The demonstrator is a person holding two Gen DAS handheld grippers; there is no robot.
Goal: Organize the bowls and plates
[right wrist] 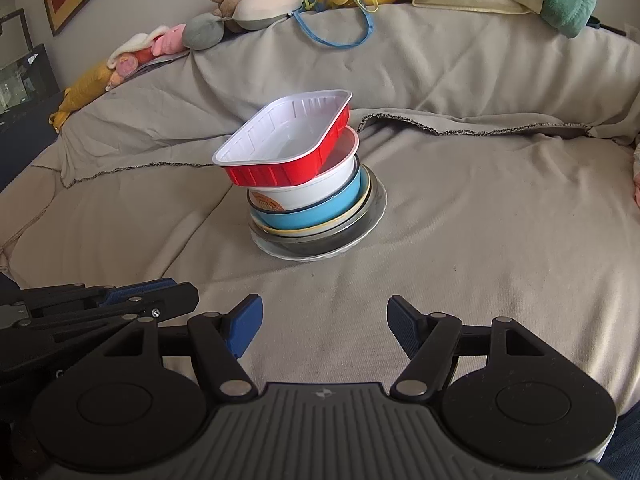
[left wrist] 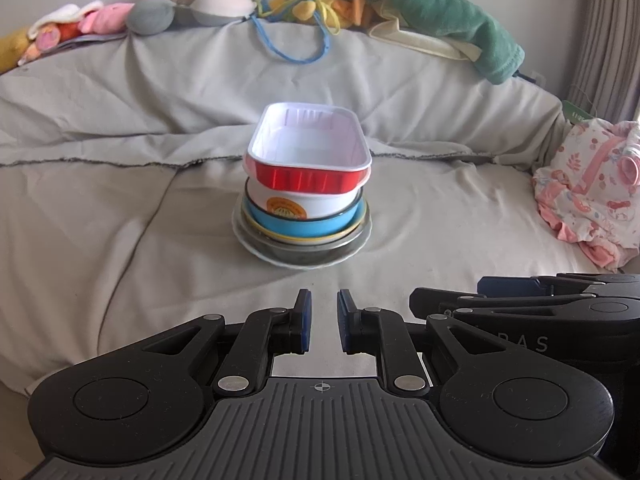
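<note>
Right wrist view: I judge stacking done, red tray tilted atop nested bowls on the bed; left gripper clenched empty, right gripper released.

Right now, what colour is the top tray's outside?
Red, with a white inside; clearest in the right wrist view.

Across the bottom of both views sits a grey ribbed housing with a small crosshair mark at its centre, flanked by two round black discs. Black linkage arms with silver pivot pins run up to the left gripper and the right gripper, each with blue ribbed pads. Pale lettering marks the black body at the right edge of the left view.
</note>
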